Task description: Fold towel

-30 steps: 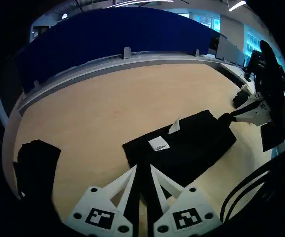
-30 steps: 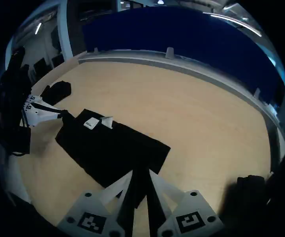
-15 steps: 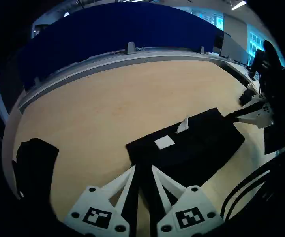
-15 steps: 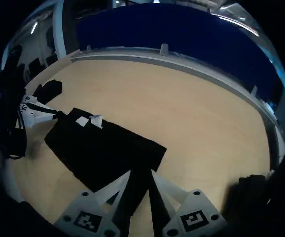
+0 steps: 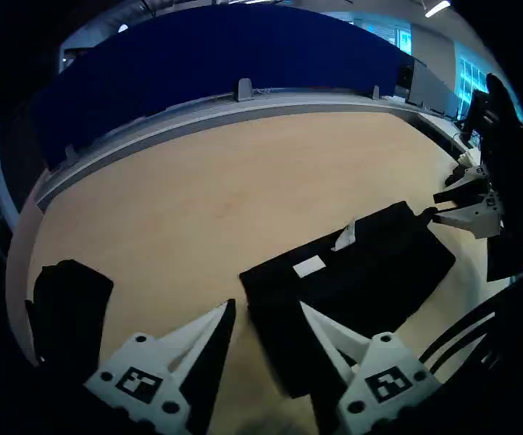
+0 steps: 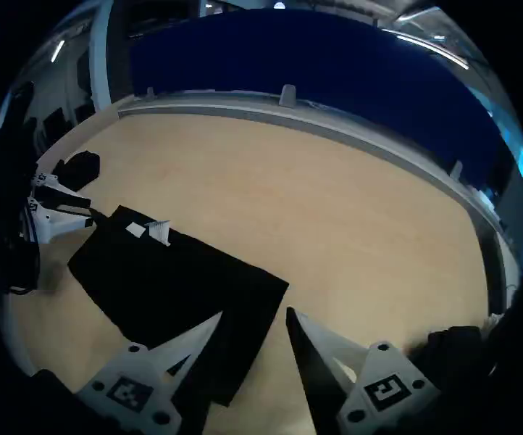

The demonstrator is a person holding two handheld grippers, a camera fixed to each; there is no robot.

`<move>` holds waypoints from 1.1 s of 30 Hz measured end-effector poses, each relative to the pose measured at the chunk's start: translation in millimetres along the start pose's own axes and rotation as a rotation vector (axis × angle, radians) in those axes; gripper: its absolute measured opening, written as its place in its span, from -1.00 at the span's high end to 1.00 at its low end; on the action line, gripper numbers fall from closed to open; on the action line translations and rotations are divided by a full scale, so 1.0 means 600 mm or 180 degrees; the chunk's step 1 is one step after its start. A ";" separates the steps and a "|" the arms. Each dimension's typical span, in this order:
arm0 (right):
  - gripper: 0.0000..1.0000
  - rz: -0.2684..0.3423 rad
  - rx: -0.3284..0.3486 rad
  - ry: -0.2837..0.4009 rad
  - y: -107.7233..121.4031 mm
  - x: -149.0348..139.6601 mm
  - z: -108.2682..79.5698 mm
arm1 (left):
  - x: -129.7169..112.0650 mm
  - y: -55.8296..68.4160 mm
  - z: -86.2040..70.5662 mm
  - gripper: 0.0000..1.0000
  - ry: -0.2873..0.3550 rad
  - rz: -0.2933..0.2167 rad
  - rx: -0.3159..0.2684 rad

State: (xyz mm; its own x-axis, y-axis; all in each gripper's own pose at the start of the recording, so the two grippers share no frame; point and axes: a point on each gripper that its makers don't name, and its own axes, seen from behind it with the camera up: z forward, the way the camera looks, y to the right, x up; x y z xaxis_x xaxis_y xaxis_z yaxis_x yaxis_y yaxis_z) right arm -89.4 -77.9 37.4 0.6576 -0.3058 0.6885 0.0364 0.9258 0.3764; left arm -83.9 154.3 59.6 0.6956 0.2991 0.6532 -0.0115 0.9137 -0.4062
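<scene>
Pale wood bench (image 5: pixel 225 188) runs back to a blue partition (image 5: pixel 211 58), which stands well behind the towel (image 5: pixel 363 268). The black towel lies flat on the bench as a long, narrow band with two small white labels (image 5: pixel 309 266) showing on top.

The left gripper (image 5: pixel 265 308) hangs at one end of the towel with its fingers spread wide, and the cloth's near corner lies between them. Whether they touch it I cannot tell. The right gripper (image 6: pixel 254 315) is at the opposite end, its fingers spread too, gripping nothing. A dark bundle (image 5: pixel 69 304) sits well apart from the towel.

The cloth looks soft, limp and light. It would likely sag and drag if lifted by one point, and thin layers can slip apart. The best hold is probably a pinch through all layers at an end corner, one gripper per corner, with the labelled middle left alone so the fold stays square.
</scene>
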 end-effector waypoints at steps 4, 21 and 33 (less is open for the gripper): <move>-0.62 0.0035 -0.0048 0.0046 0.008 0.007 -0.002 | 0.001 -0.006 -0.003 -0.66 0.0009 -0.0017 0.0023; -0.99 0.0103 -0.0069 0.0073 0.013 0.005 -0.017 | -0.001 -0.014 -0.019 -0.81 0.0037 -0.0081 0.0034; -0.99 0.0111 -0.0061 0.0062 0.004 -0.023 -0.053 | -0.028 -0.013 -0.054 -0.81 0.0043 -0.0153 0.0077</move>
State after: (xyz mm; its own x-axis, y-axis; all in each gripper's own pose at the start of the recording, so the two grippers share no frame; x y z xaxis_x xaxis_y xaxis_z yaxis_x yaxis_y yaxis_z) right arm -74.4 -64.4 9.4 0.6733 -0.2689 0.6887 0.0275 0.9400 0.3402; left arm -72.0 133.2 31.1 0.7054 0.2511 0.6628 0.0049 0.9334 -0.3589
